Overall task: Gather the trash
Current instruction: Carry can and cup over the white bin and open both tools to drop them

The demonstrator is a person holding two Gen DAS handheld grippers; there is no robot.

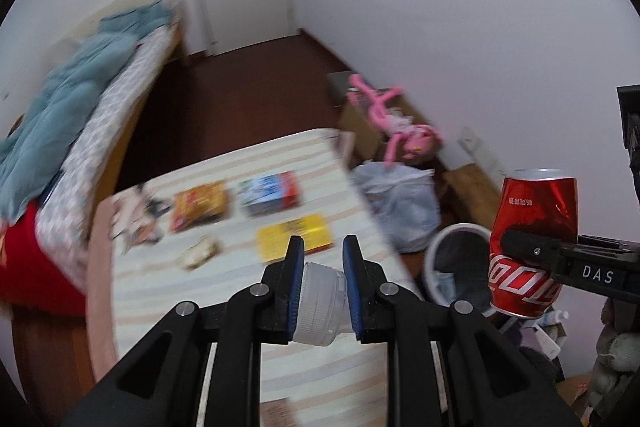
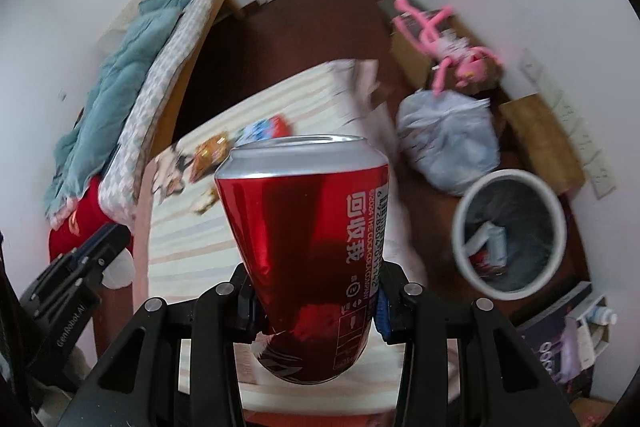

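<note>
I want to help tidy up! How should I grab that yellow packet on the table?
The yellow packet lies flat on the striped table. Come from above and pinch one thin edge, probably the near long side; its broad face is likely too wide for the jaws.

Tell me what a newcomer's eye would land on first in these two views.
The dented red cola can, clamped upright in the right hand-held gripper, fills that wrist view. Next, the left hand-held gripper pinches a small white container above the striped table. On the floor right of the table stands a round white-rimmed bin already holding trash.
</note>
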